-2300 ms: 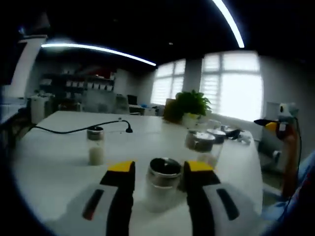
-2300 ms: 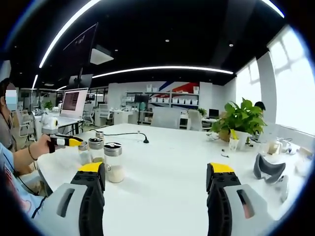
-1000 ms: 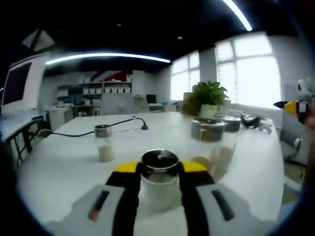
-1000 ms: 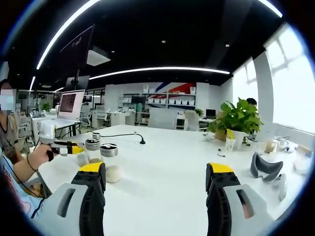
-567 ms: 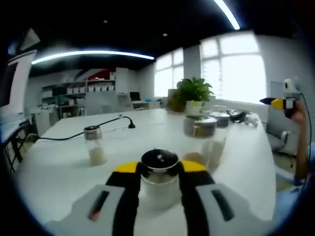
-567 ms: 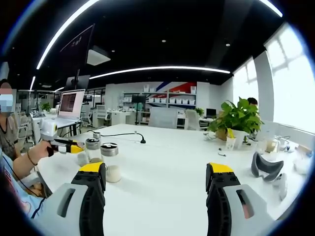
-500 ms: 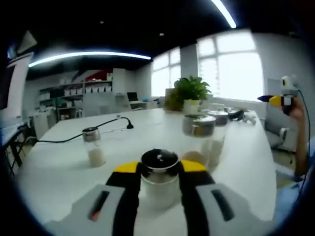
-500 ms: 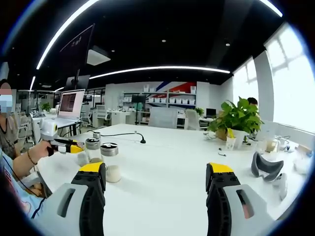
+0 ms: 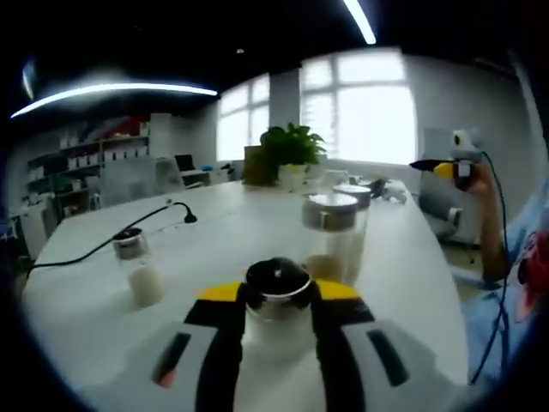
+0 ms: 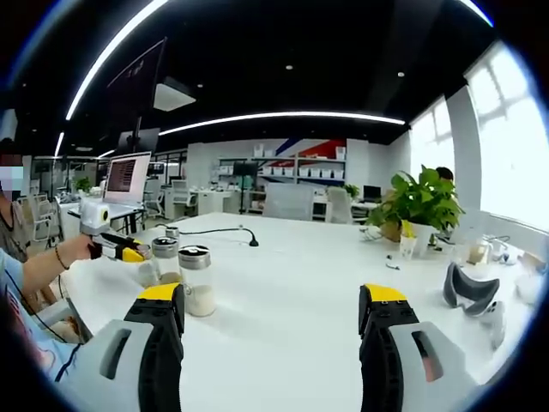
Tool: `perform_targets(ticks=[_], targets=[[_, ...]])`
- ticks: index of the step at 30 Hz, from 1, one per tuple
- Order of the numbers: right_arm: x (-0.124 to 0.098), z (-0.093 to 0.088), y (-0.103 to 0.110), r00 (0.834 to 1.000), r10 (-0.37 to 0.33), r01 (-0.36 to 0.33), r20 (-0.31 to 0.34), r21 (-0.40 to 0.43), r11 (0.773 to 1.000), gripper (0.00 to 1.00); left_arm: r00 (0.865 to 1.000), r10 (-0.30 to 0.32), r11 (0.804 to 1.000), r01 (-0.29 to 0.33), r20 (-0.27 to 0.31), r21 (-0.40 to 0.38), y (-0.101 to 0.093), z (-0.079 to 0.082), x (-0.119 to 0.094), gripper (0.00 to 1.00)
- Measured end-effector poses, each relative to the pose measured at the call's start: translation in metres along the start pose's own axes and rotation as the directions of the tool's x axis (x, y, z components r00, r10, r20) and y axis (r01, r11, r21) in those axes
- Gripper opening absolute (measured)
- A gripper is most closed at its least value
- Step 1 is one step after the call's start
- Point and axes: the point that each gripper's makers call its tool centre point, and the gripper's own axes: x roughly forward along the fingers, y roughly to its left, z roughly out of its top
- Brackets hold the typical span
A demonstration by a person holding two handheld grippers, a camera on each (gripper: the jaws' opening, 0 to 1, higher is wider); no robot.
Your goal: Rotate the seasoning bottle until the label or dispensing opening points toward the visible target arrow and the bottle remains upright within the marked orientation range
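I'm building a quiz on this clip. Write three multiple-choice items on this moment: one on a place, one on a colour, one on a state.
1. Where is the bottle the left gripper works on?
A. Between its jaws
B. Beside the plant
C. On the floor

2. What colour are the tips of the right gripper?
A. Red
B. Yellow
C. Green

3. How does the right gripper stand?
A. Shut on a bottle
B. Shut on a cable
C. Open, holding nothing

Key: 1 A, the seasoning bottle sits upright between the closed jaws on the table. 2 B, both tips are yellow. 3 C, its jaws stand wide apart over bare table.
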Motion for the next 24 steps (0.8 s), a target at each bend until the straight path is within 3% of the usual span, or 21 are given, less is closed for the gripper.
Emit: perform_targets(ticks=[10, 16, 24], targets=[[0.0018, -0.0017, 0.0013, 1.000, 0.008, -0.008, -0.009, 0.003, 1.000, 0.86, 0.986, -0.163, 0.986, 0.163, -0.023, 0.032, -0.0013, -0.0001, -0.0003, 0.32], [0.0007, -0.0006, 0.0016, 1.000, 0.008, -0.008, -0.007, -0.001, 1.000, 0.86, 0.965, -0.259, 0.964, 0.260, -0.035, 0.051, -0.0050, -0.0004, -0.0015, 0.32], [0.0011, -0.0013, 0.0022, 1.000, 0.010, -0.010, -0.010, 0.000, 1.000, 0.86, 0.943, -0.329, 0.941, 0.331, -0.040, 0.068, -0.0060, -0.0007, -0.0010, 0.32]])
